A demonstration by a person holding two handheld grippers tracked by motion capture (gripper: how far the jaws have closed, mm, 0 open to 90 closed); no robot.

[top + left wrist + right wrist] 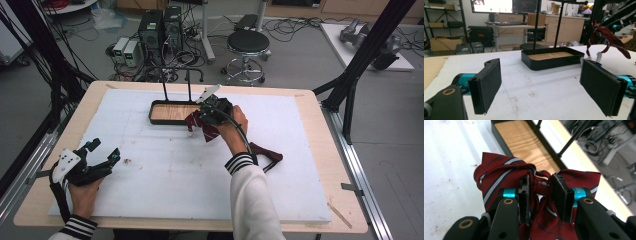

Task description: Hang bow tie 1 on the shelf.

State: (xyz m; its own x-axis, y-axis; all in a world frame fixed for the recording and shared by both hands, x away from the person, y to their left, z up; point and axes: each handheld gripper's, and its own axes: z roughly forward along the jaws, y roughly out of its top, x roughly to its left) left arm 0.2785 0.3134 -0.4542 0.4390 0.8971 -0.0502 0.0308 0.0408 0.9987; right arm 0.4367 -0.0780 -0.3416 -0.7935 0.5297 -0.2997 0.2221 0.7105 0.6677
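My right gripper [204, 116] hangs above the white board just right of the black tray [156, 118]. It is shut on the knot of a dark red striped tie [211, 132], which hangs below it. In the right gripper view both pads [524, 195] pinch the tie [496, 175] at its narrow middle, with the tray's wooden floor [524, 142] beyond. At the board's near left corner my left gripper [102, 151] rests low and open. Its jaws [541, 85] stand wide with nothing between them, facing the tray [549, 63] and the raised tie [607, 35].
Two thin black uprights [165, 87] with a top bar rise from the tray. A second dark red piece with a black strap [266, 154] lies on the white foam board [150, 175] by the right forearm. A stool [247, 42] and computer cases [160, 30] stand beyond the table.
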